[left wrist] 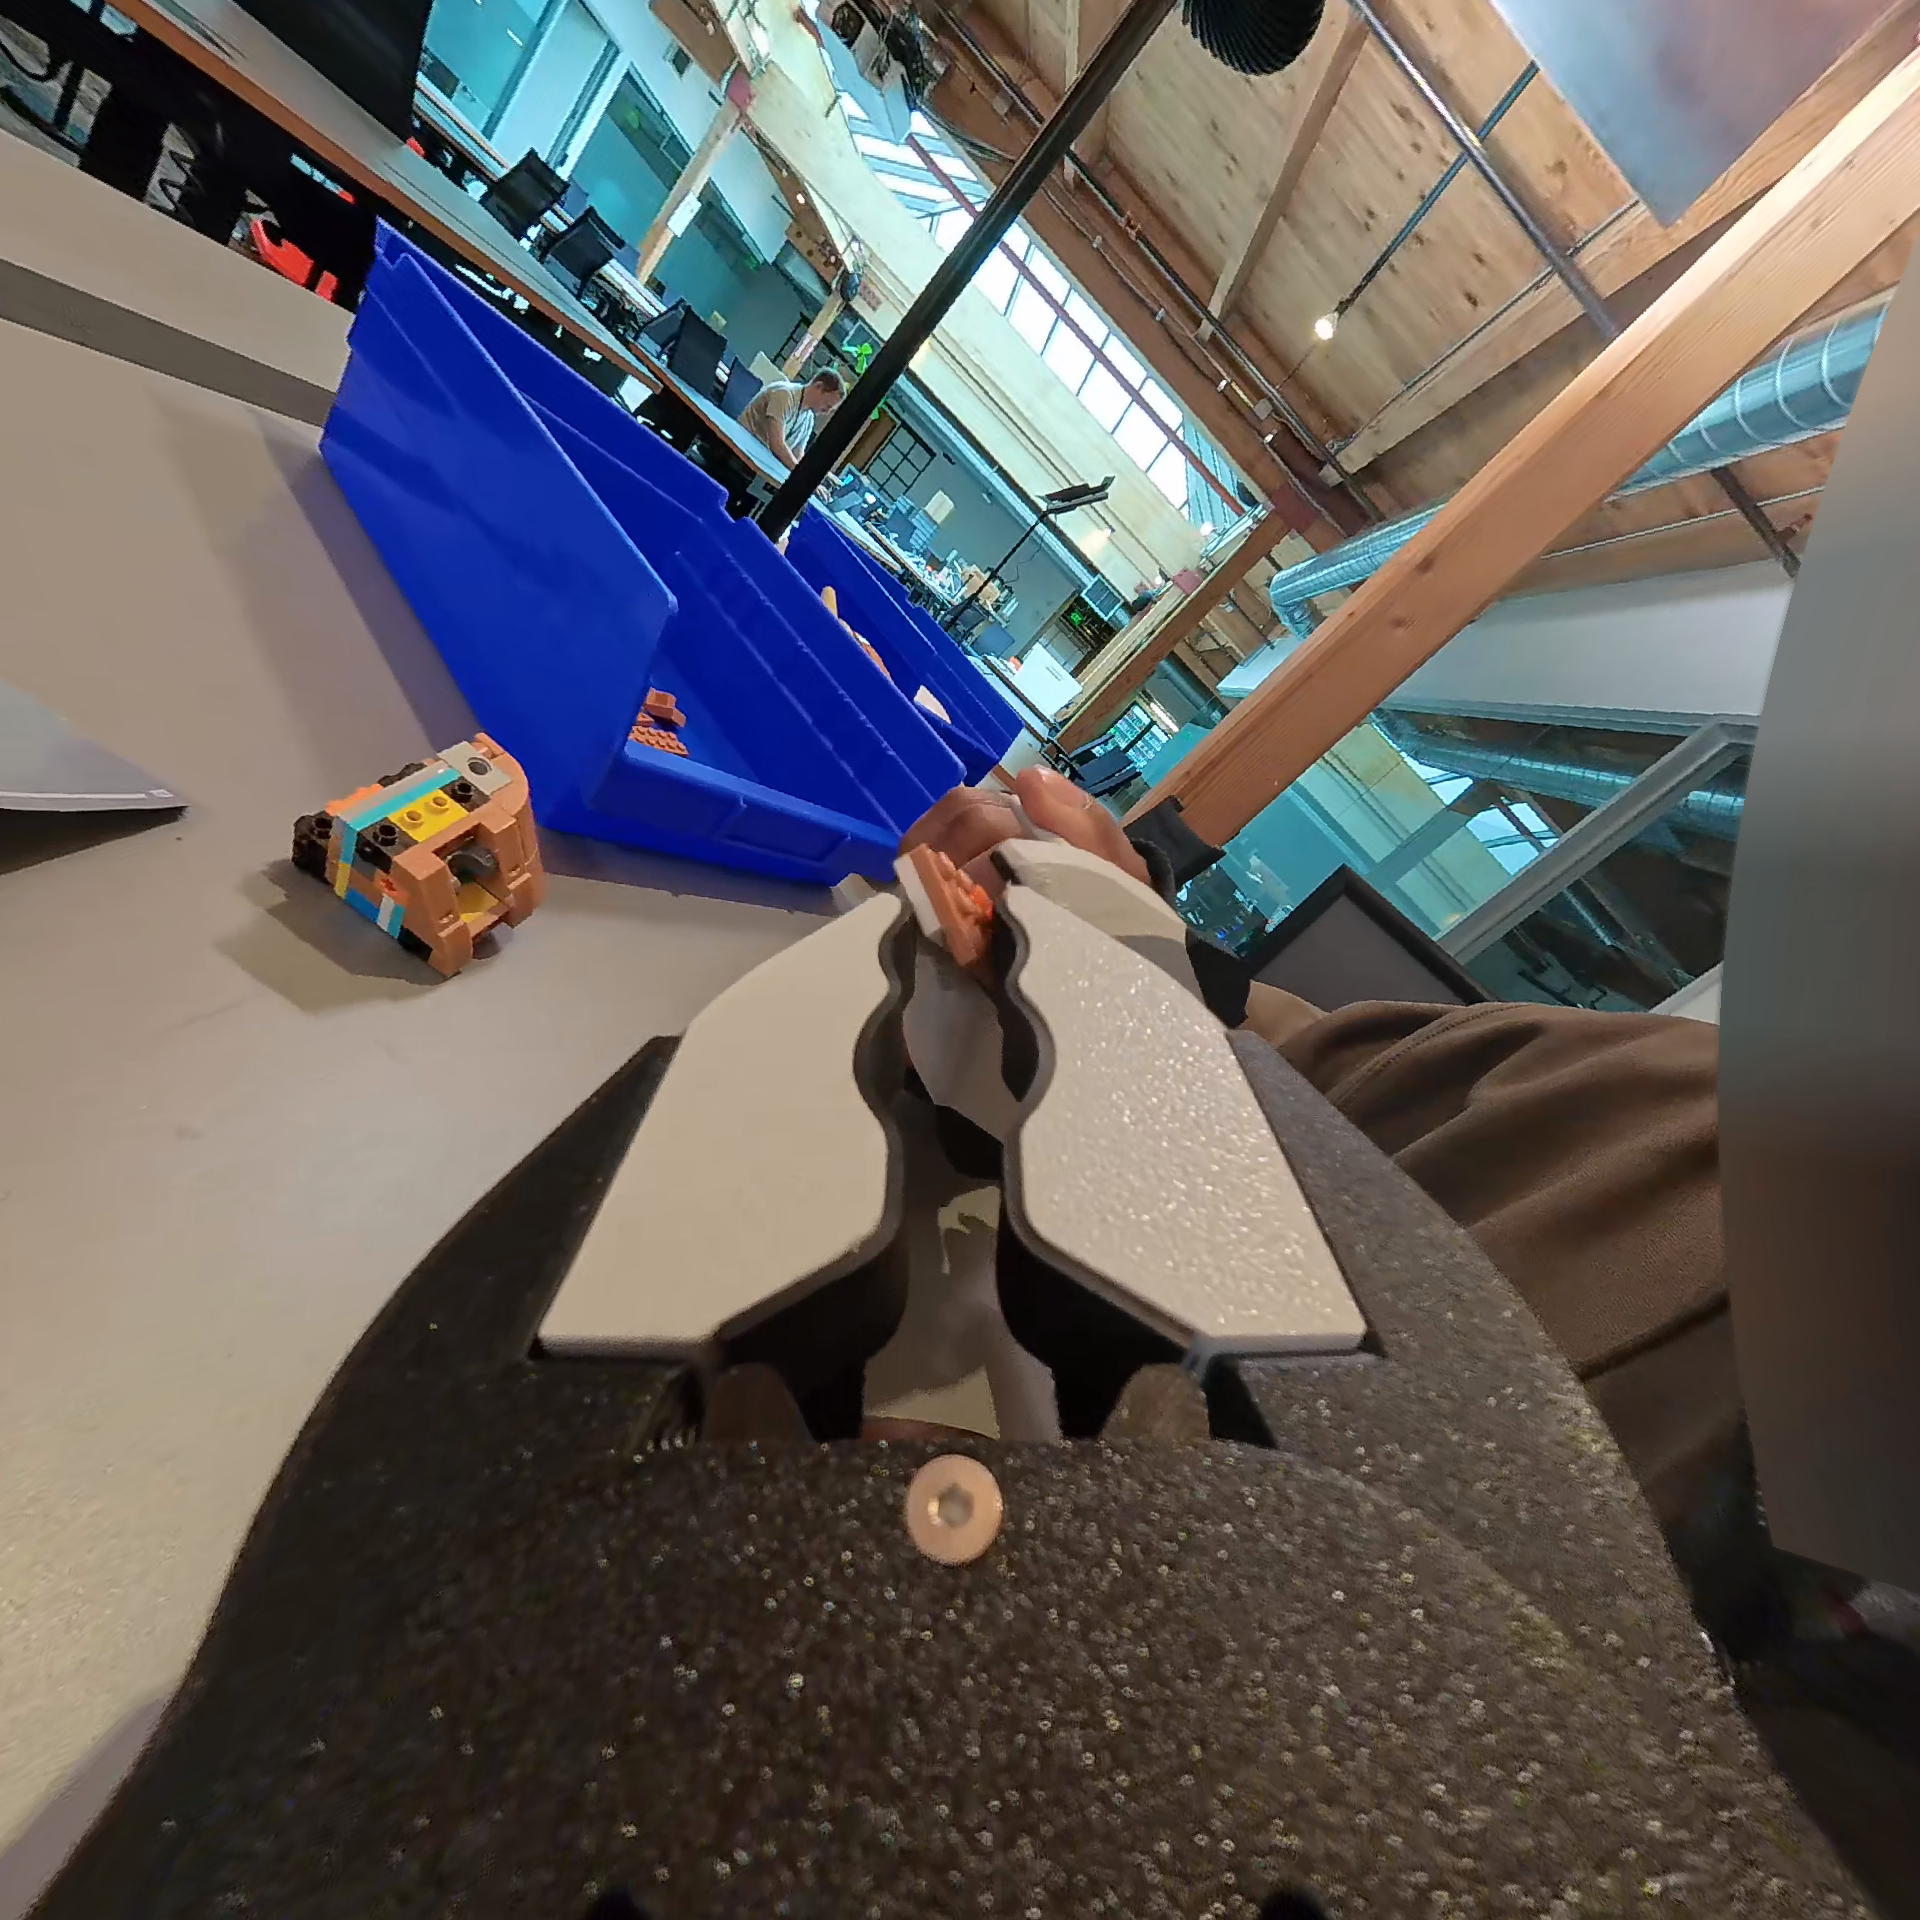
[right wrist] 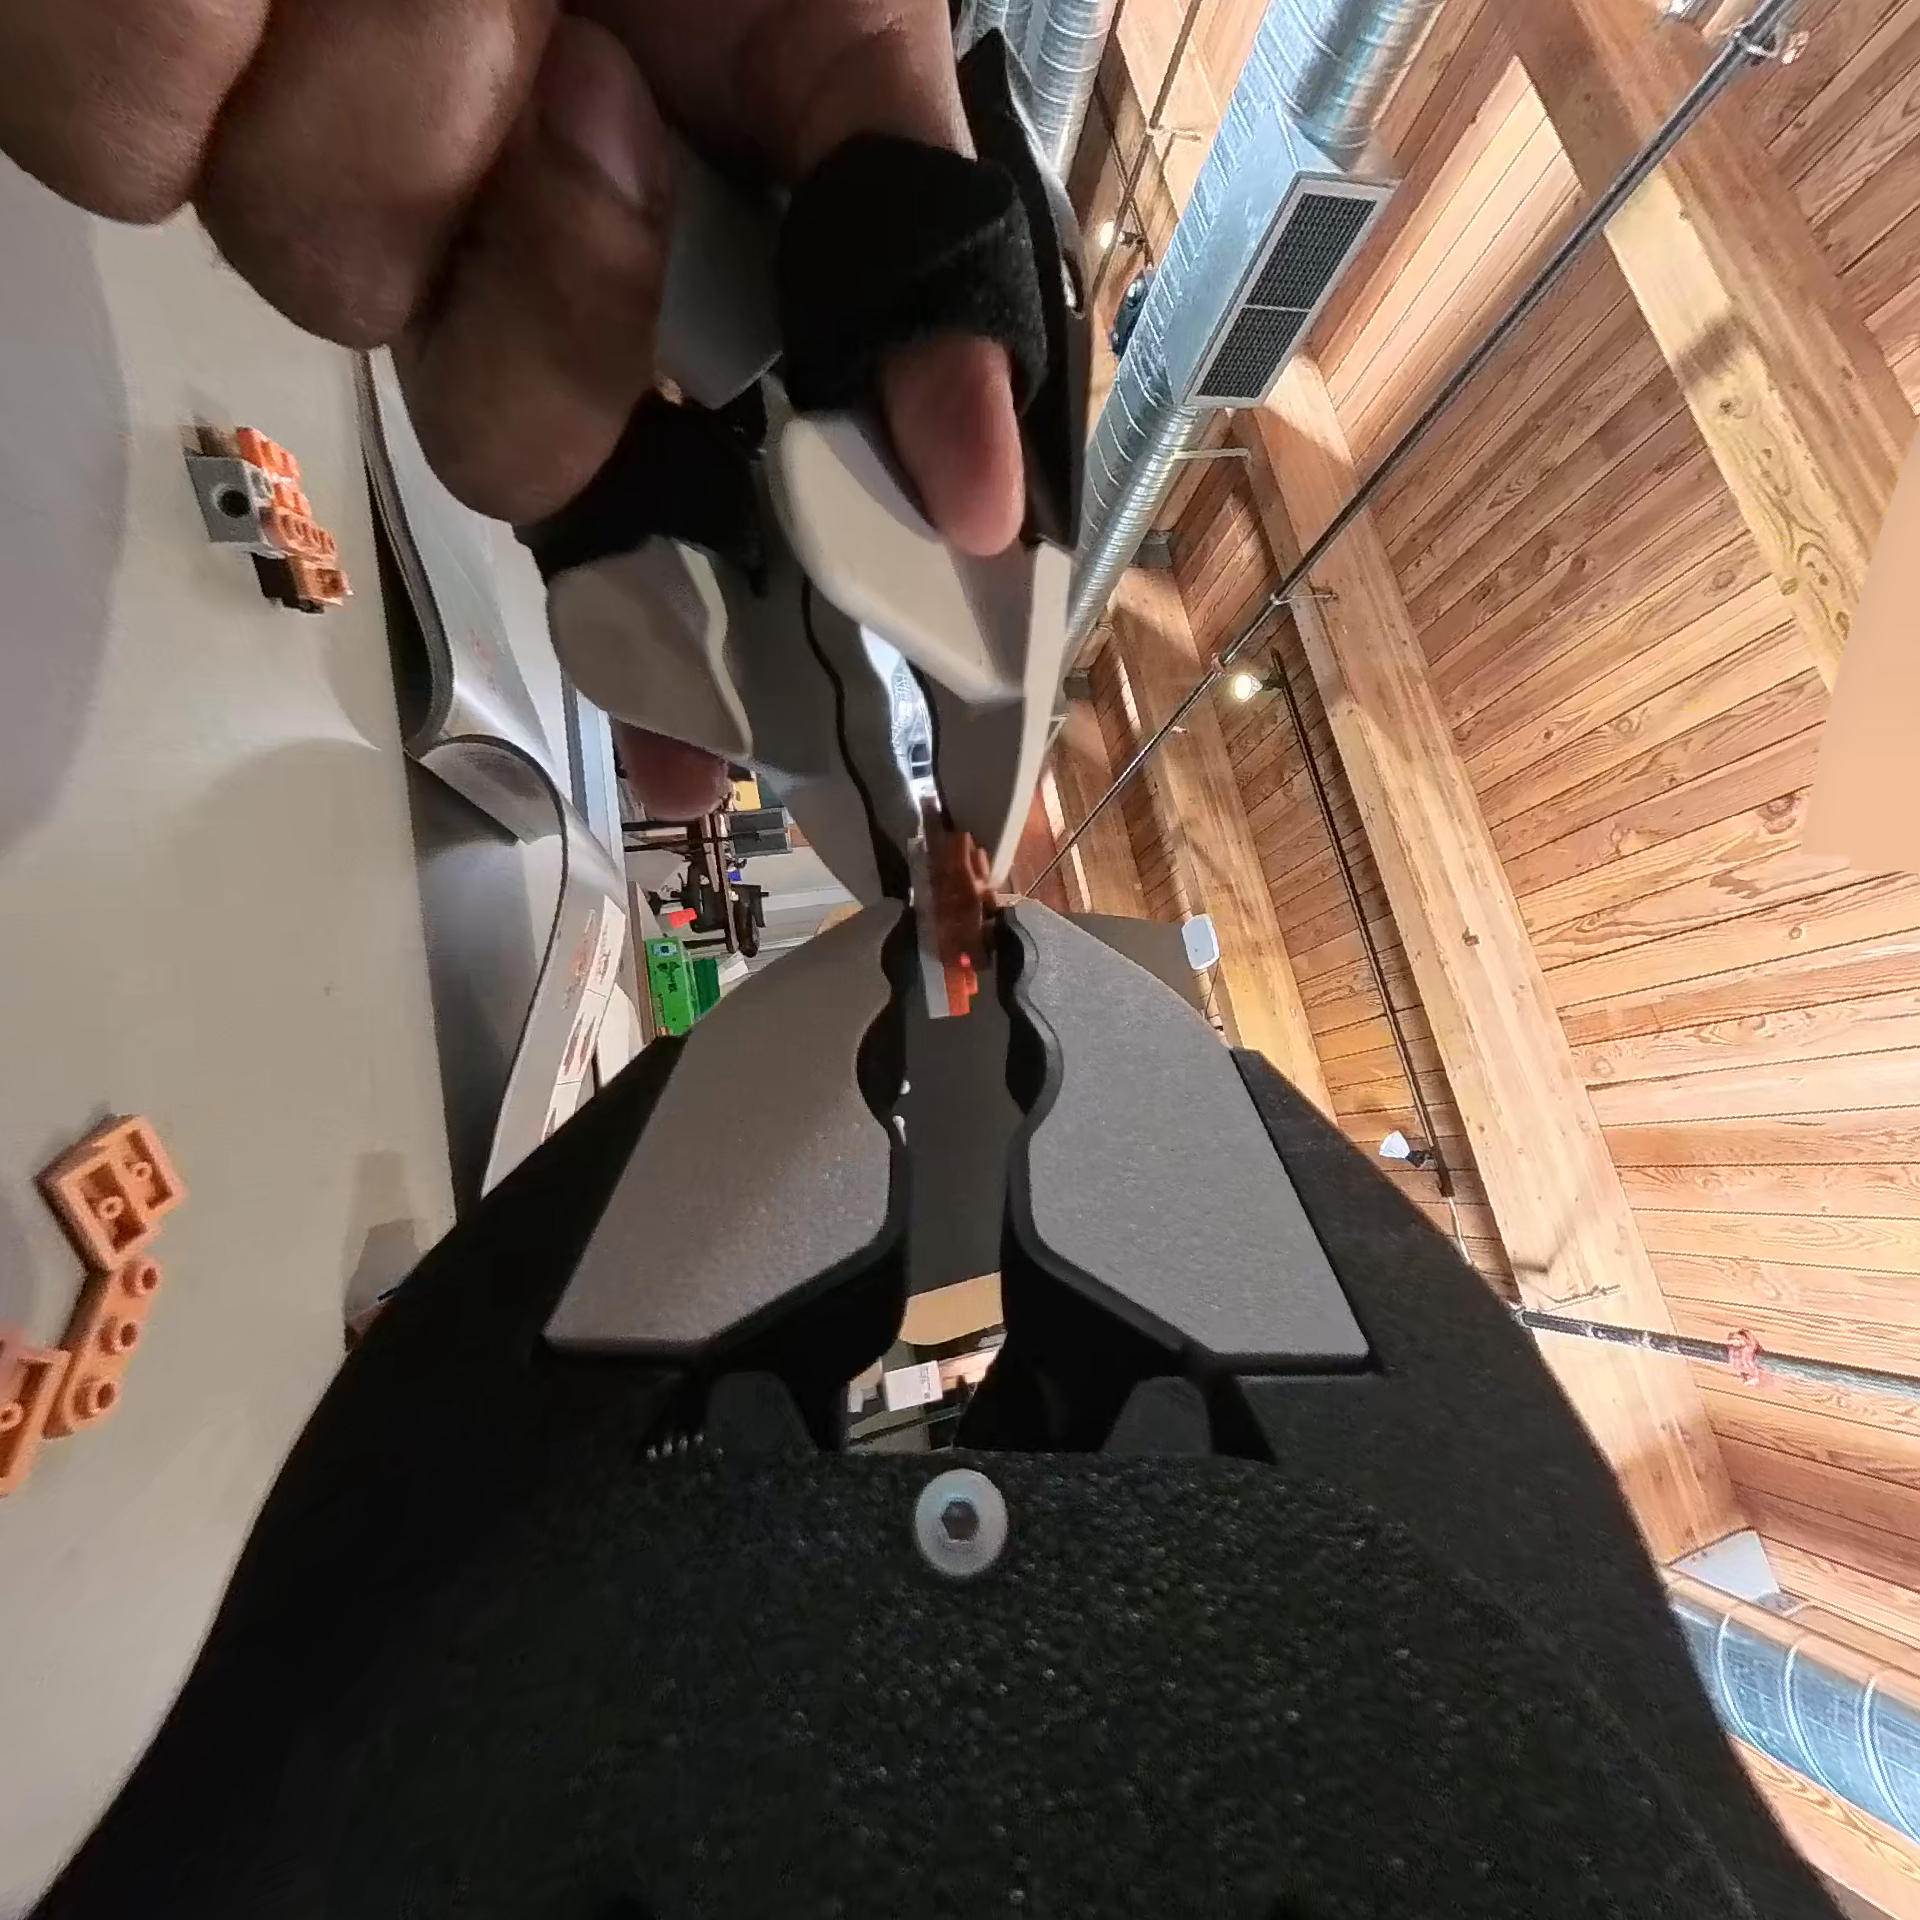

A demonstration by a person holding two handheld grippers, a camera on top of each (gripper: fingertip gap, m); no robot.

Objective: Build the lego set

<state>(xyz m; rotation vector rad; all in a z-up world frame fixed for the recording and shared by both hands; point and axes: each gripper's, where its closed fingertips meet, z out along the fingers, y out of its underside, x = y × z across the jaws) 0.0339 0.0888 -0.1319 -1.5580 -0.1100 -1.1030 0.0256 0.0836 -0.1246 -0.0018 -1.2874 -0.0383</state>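
Midair, both grey-padded grippers, left gripper (left wrist: 951,904) & right gripper (right wrist: 951,914), pinch narrow onto one small orange-and-grey lego stack (left wrist: 948,902), tip to tip above the grey table (left wrist: 208,1039). Risk, imo: uneven squeeze twists plates apart, or the stack pops out & drops.

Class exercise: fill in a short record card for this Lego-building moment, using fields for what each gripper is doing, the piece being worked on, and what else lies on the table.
left gripper: shut on the small orange and grey piece, held in the air
right gripper: shut on the same piece from the opposite side
partly built model: tan, black, yellow and teal; on the grey table, untouched
blue bins: behind the model, loose orange bricks inside
loose tan bricks: on the table, right wrist view
booklet: lying open on the table
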